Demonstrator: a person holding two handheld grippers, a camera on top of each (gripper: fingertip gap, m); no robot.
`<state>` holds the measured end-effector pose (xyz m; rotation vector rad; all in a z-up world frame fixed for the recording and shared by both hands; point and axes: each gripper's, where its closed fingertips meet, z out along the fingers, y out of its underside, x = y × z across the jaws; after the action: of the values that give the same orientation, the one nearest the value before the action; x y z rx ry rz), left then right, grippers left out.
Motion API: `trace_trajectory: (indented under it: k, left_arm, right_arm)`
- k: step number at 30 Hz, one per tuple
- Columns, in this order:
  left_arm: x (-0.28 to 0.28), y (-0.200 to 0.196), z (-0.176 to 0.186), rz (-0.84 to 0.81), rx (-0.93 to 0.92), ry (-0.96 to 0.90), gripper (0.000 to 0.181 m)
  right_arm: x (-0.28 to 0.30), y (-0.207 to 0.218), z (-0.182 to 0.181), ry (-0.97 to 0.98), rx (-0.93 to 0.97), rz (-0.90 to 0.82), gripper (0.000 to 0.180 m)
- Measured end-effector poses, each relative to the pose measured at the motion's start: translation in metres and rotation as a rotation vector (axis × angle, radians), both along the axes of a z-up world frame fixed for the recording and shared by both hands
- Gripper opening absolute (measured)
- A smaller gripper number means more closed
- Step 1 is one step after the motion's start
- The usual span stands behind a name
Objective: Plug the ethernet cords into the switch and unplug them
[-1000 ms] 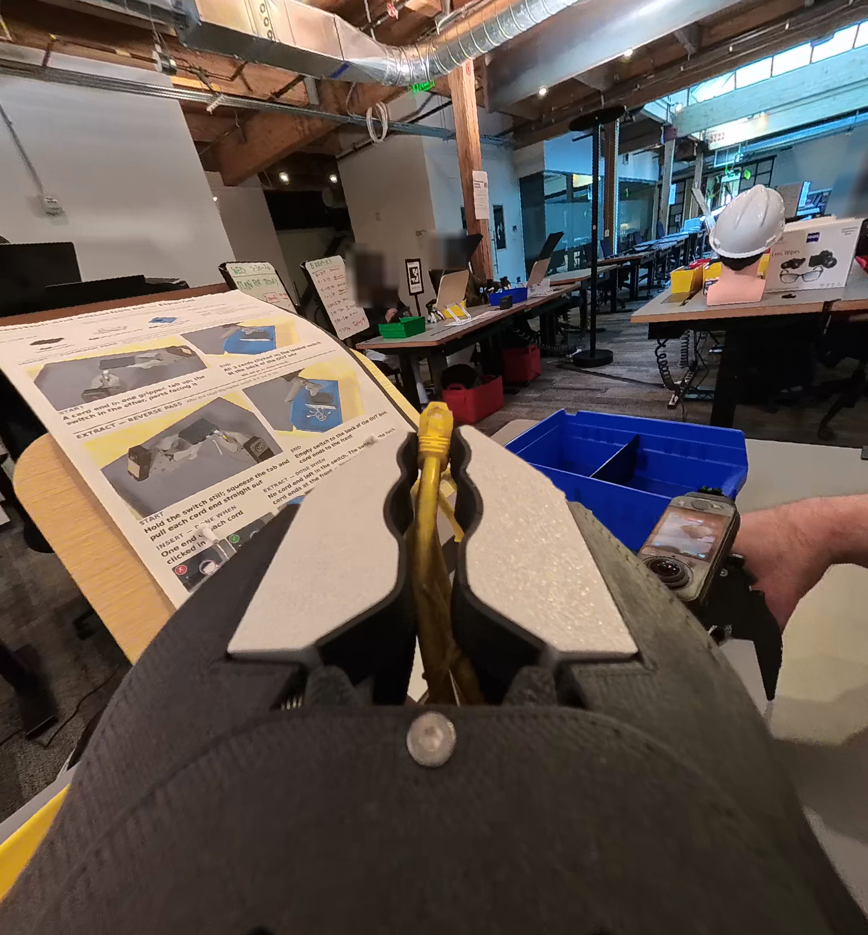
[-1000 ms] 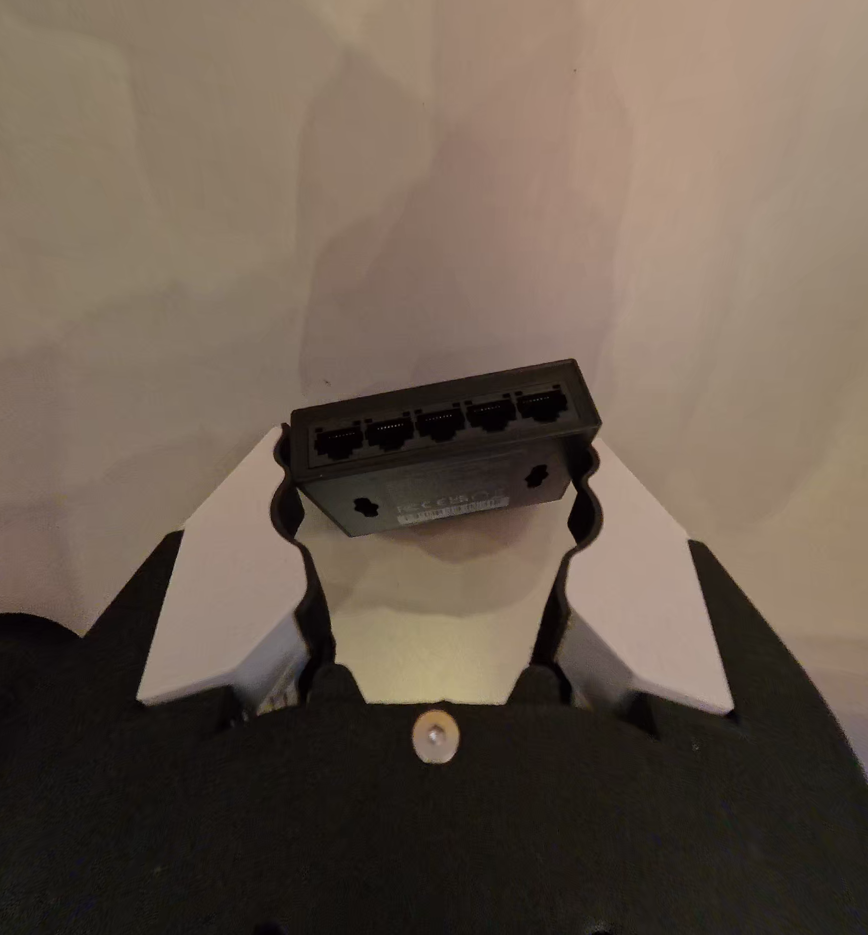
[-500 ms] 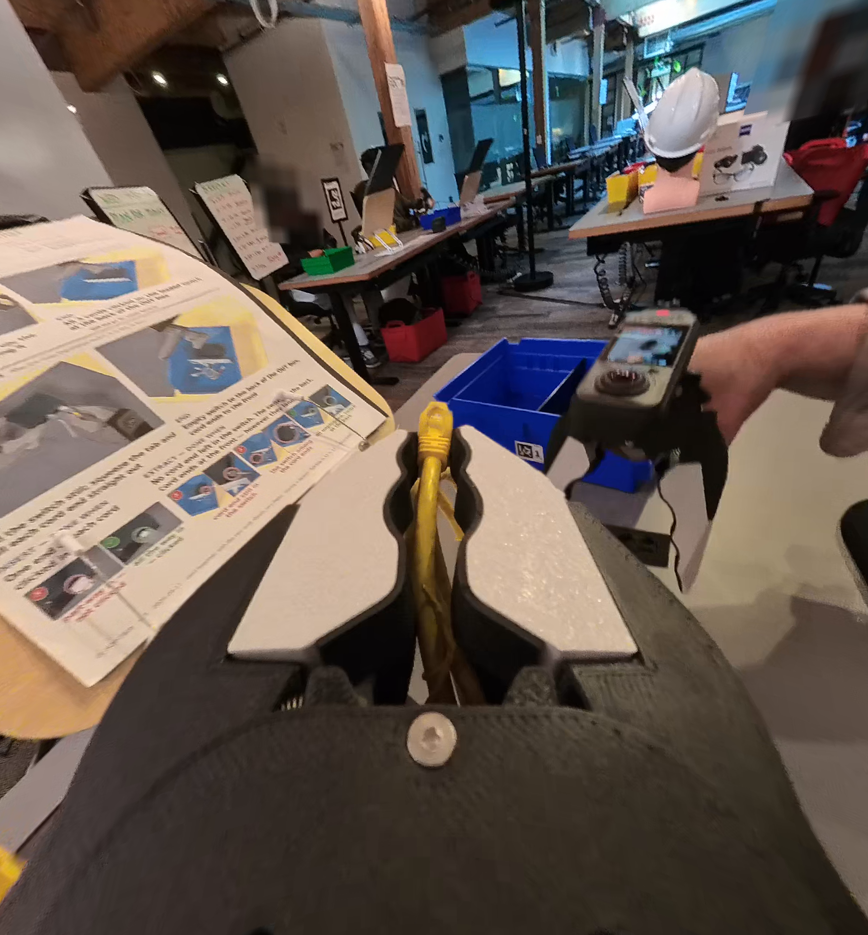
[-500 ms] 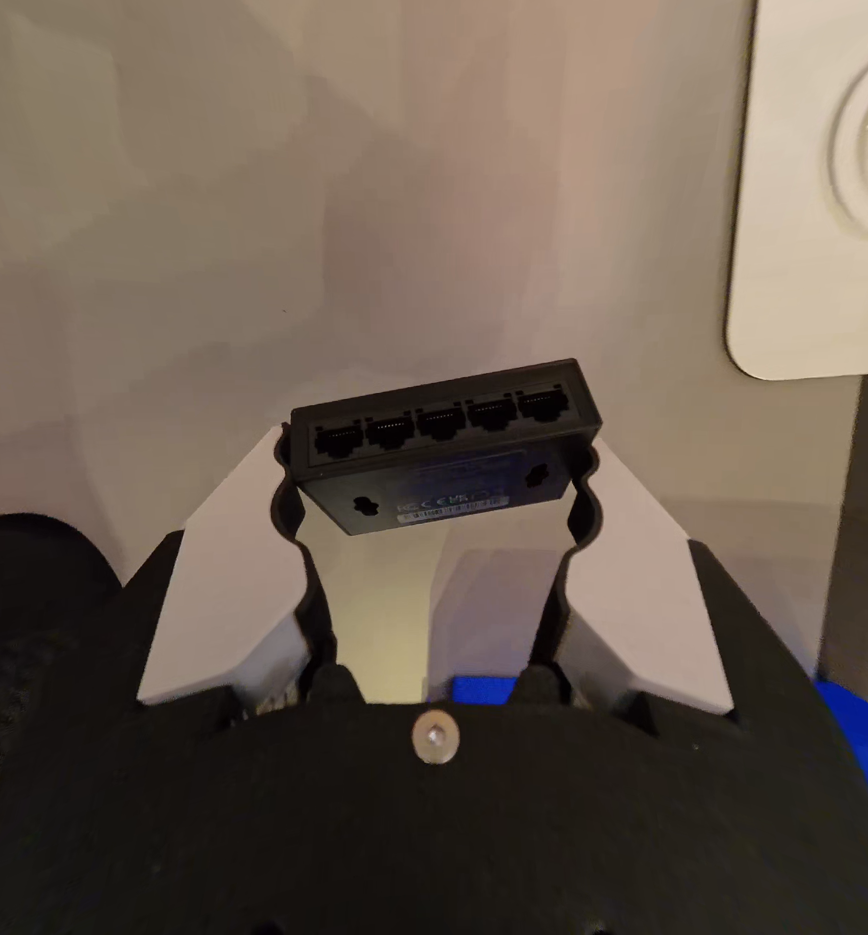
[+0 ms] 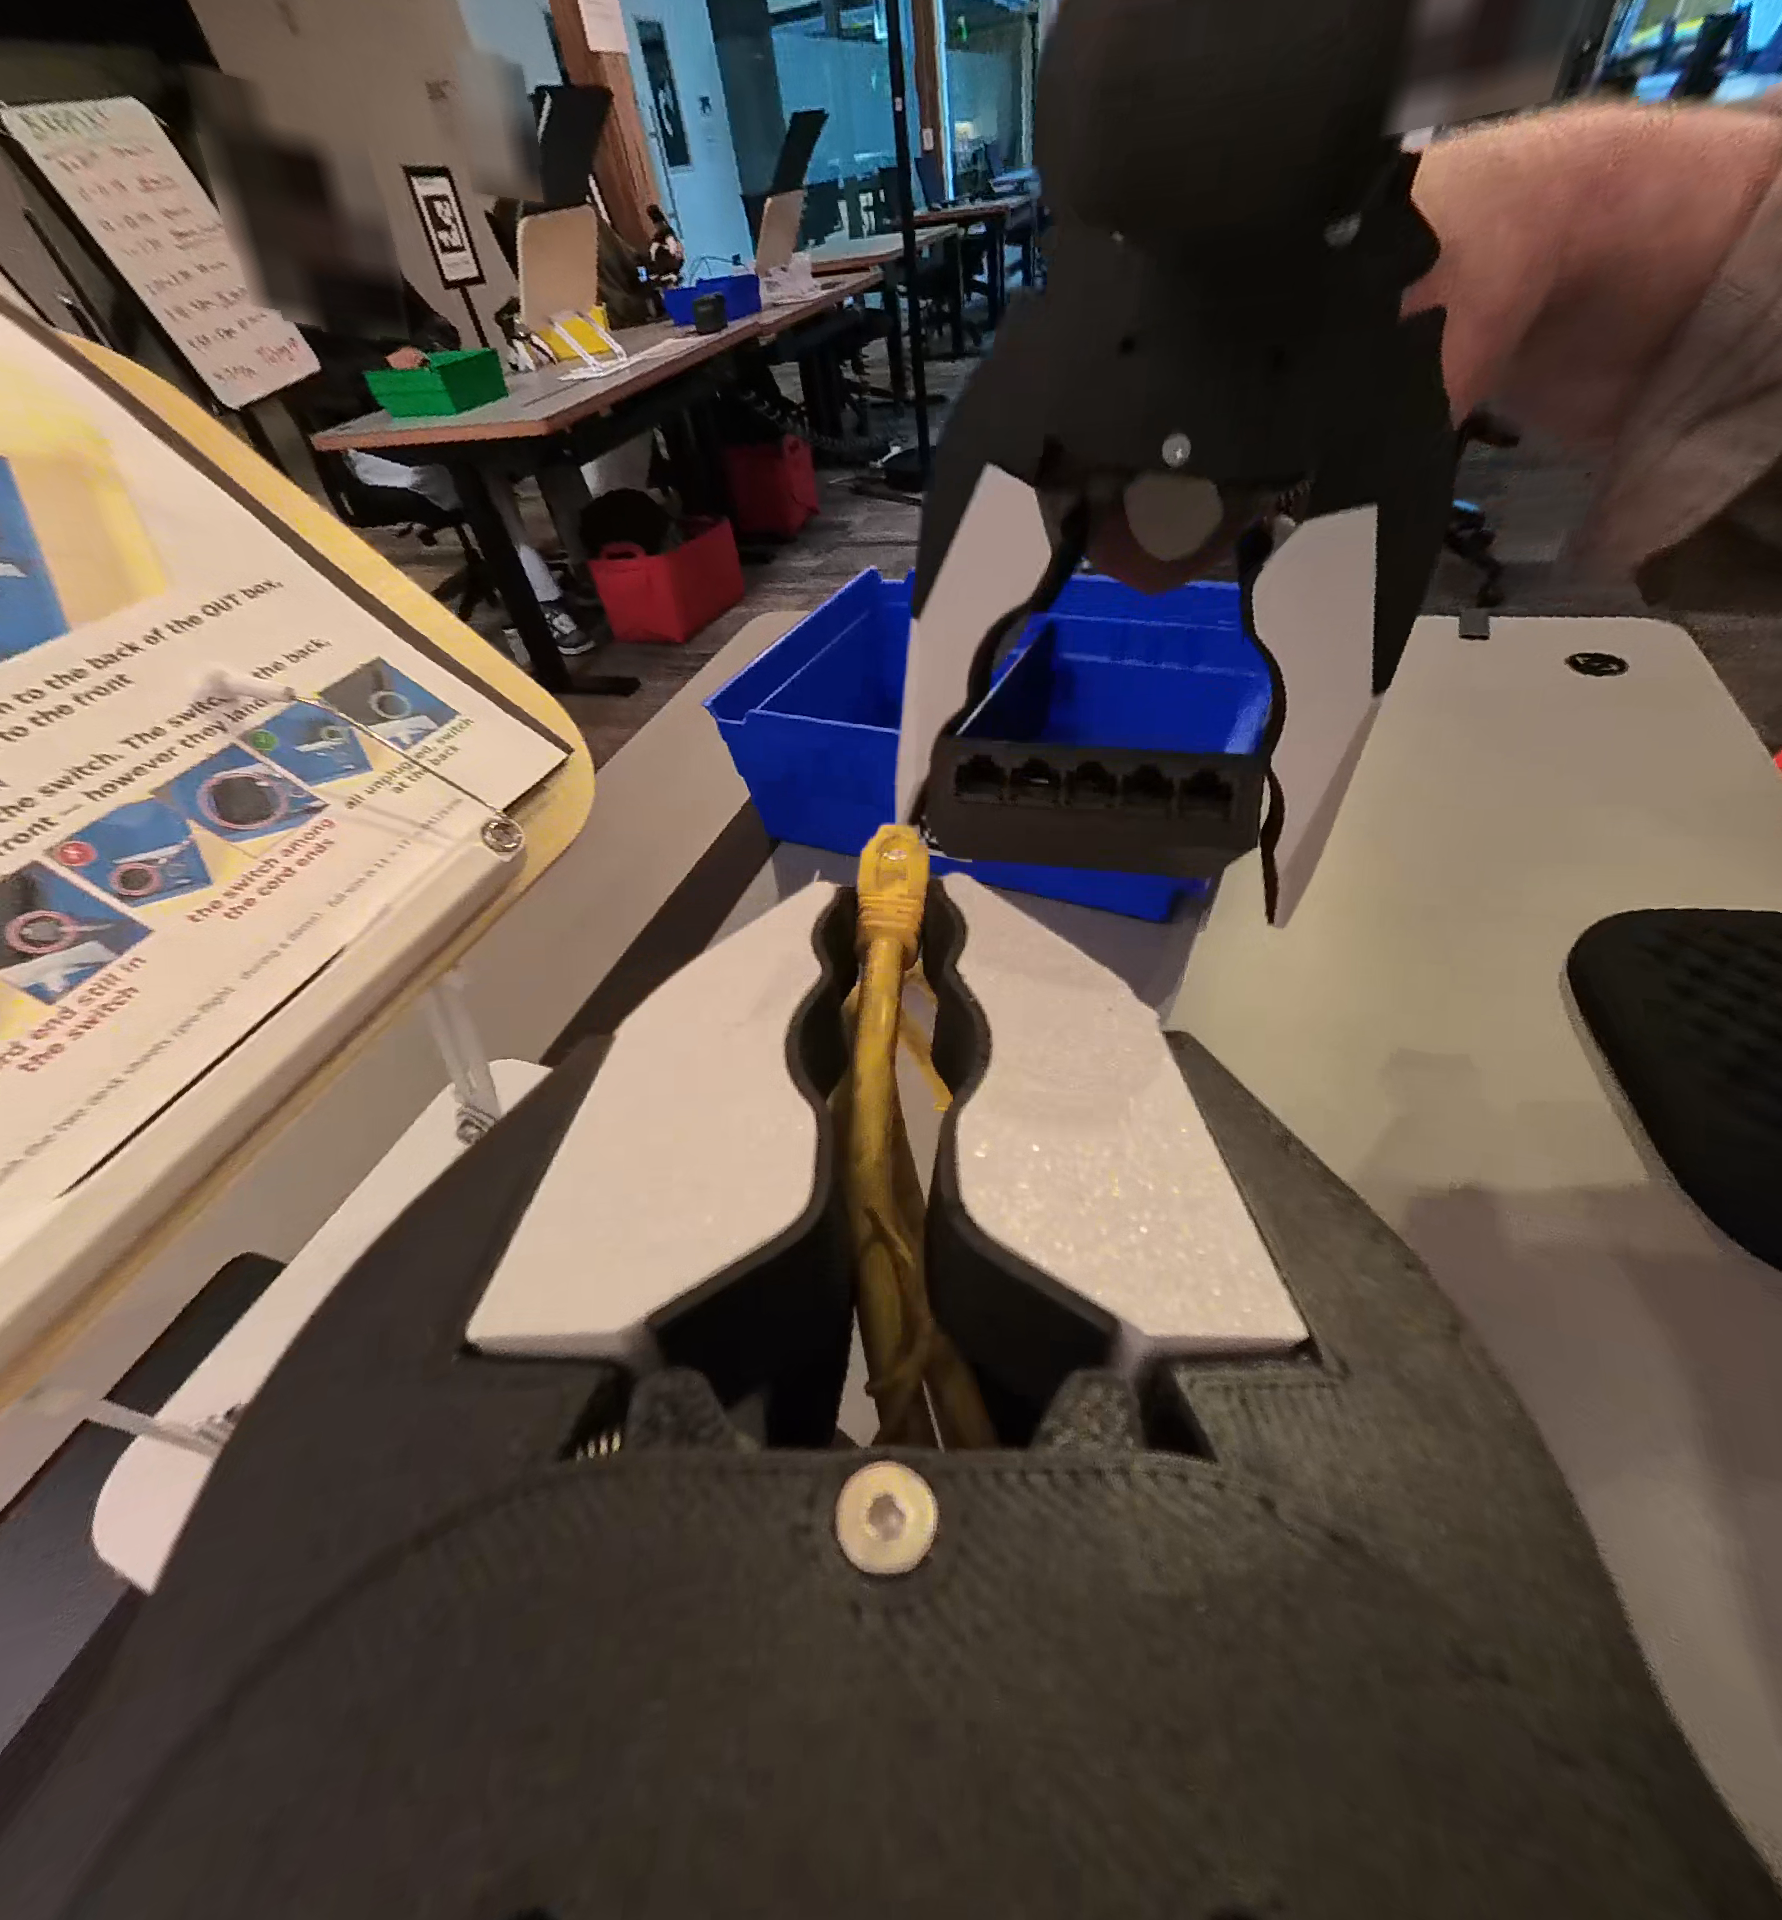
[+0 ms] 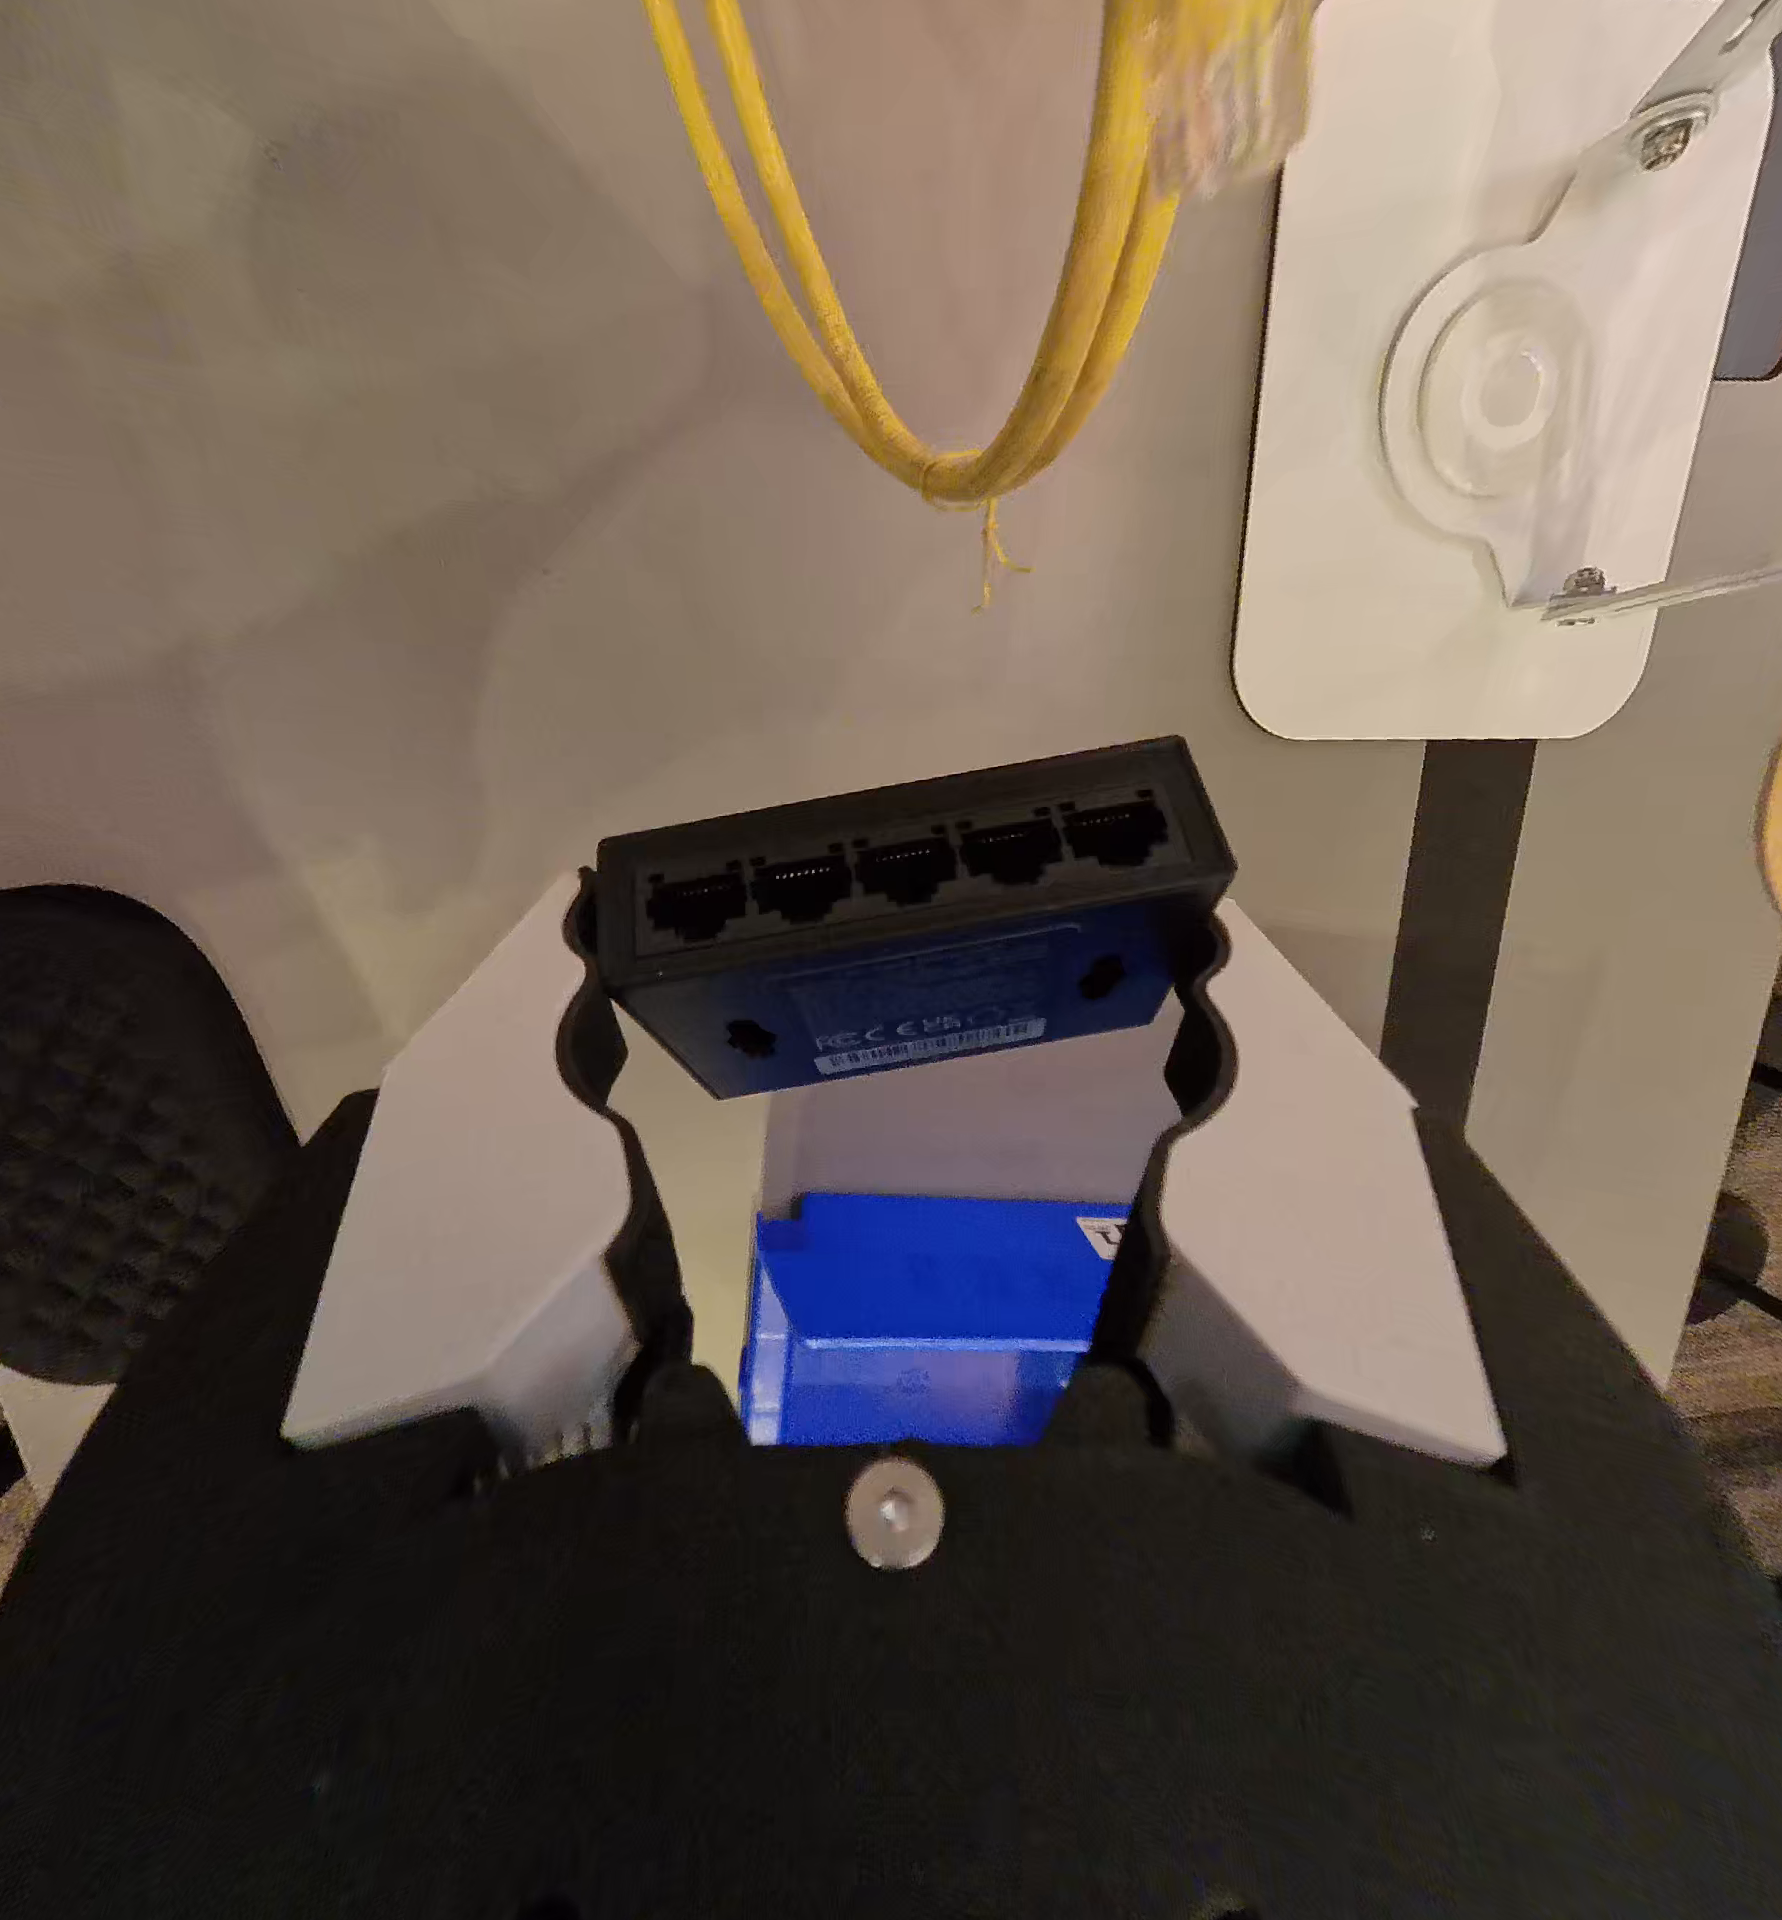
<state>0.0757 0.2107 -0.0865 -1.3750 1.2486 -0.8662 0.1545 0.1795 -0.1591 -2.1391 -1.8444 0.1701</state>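
Note:
My left gripper (image 5: pixel 889 914) is shut on a yellow ethernet cord (image 5: pixel 887 1091); its plug (image 5: pixel 892 868) sticks out past the fingertips. My right gripper (image 6: pixel 897 920) is shut on a black switch (image 6: pixel 918 914) with several empty ports facing out. In the left wrist view the right gripper (image 5: pixel 1100 805) hangs fingers-down in front, holding the switch (image 5: pixel 1095 800) with its ports toward me. The plug tip sits just below and left of the switch's leftmost port, apart from it. In the right wrist view the cord's loop (image 6: pixel 960 457) hangs above the switch.
A blue divided bin (image 5: pixel 835 727) stands on the grey table (image 5: pixel 1489 987) behind the switch. A slanted instruction board (image 5: pixel 191 831) on a white stand (image 6: pixel 1489 416) is at the left. A black mesh chair part (image 5: pixel 1739 1081) is at the right. A person's hand (image 5: pixel 1614 312) holds the right gripper. The left gripper's tips are roughly 11 centimeters from the right gripper's.
The right gripper with the switch has swung in close in front of the left gripper, ports toward the plug. The yellow cord loop has come into the right wrist view.

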Motion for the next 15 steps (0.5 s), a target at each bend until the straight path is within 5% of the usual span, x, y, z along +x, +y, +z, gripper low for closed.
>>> trace_trajectory:
  k: [1,15]
  left_arm:
    - [0.002,-0.002,-0.002,-0.007,-0.001,0.006,0.013]
    - [0.023,-0.024,-0.002,-0.089,-0.045,-0.021,0.013]
  right_arm:
    - [0.000,0.001,0.001,-0.009,0.000,0.007,0.108]
    - [0.010,-0.001,0.013,-0.186,0.030,0.113,0.107]
